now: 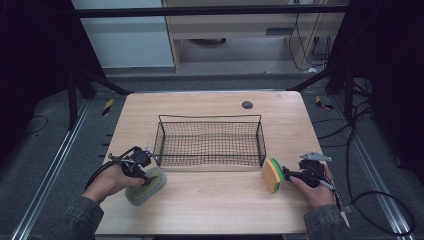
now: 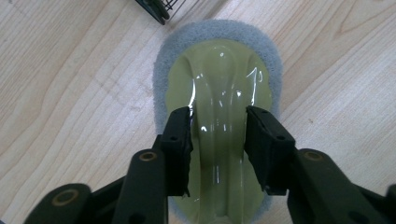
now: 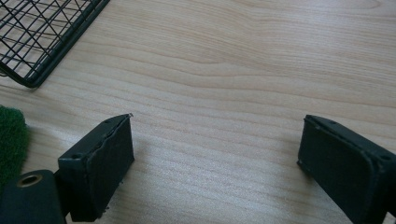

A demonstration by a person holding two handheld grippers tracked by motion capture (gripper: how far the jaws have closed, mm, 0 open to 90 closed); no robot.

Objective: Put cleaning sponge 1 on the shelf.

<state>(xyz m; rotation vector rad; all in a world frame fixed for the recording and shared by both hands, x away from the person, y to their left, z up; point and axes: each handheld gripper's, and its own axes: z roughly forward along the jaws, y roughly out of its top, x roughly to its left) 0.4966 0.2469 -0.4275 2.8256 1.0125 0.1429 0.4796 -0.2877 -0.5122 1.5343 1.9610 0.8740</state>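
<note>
On the left of the desk [image 1: 200,210], the left gripper [image 2: 218,133] comes down over a scrubber [image 1: 145,186] with a grey pad and a glossy yellow-green handle, lying flat just off the front left corner of the wire basket [image 1: 210,141]. In the left gripper view its two black jaws stand against the flanks of the raised handle ridge [image 2: 219,93], so I judge it clamped on the scrubber, which rests on the wood, not yet lifted. To do this step well, the squeeze should be firm on that smooth, wet-looking plastic, taken at the narrow waist where the jaws now sit, and the lift should go straight up before carrying it over the basket rim, keeping the pad level so it does not pivot between the jaws. Moving right, the basket stands at the middle of the desk with nothing visible inside. Further right, a yellow and green sponge [image 1: 273,175] stands on its edge near the basket's front right corner, and the right gripper [image 3: 215,163] holds its jaws wide apart over bare wood, gripping nothing; the sponge lies just beside its tip. Hard to judge: how deeply the left jaws bite, since the handle's gloss hides the contact line, and the near end of the scrubber is cut off behind them. In the right gripper view the sponge is a green sliver [image 3: 10,140] at the picture's edge.
</note>
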